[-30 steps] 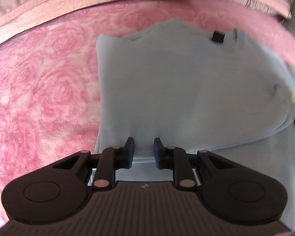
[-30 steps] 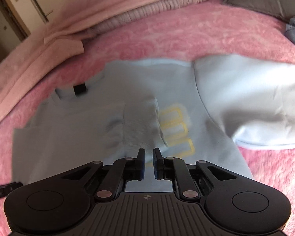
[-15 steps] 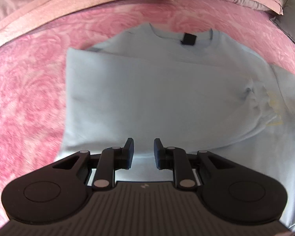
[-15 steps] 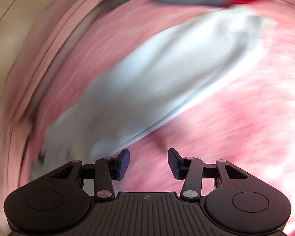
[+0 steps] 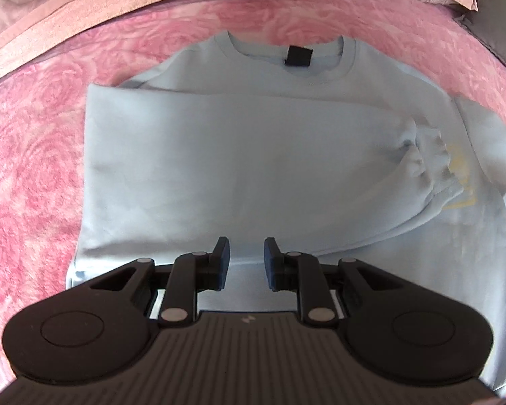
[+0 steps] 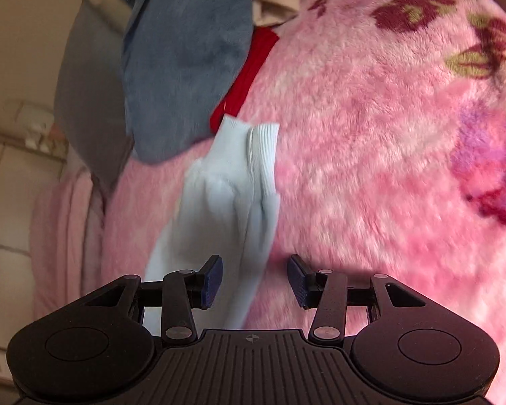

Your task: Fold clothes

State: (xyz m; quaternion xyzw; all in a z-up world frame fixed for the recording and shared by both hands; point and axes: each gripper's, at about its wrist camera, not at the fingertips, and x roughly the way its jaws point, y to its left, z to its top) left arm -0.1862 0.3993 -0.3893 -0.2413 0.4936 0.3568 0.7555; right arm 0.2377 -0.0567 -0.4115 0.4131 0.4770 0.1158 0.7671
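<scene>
While the pale blue long-sleeved sweatshirt [image 5: 239,155] lies flat on the pink fleecy bed blanket [image 5: 33,155], one sleeve folded across its chest, I note my left gripper [image 5: 247,257] above its lower hem, fingers slightly apart, holding nothing. My right gripper [image 6: 255,278] is spread wide and empty; the ribbed sleeve cuff [image 6: 249,168] lies just ahead, the sleeve running between the fingers.

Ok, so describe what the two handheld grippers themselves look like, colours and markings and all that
Both match: the left gripper and right gripper are matte black, with a ribbed central deck, two rounded side lobes bearing circular discs, silver pivot pins on the linkage arms, and dark blue textured finger pads. A small white logo marks each deck. No cables or sleeves show.
</scene>
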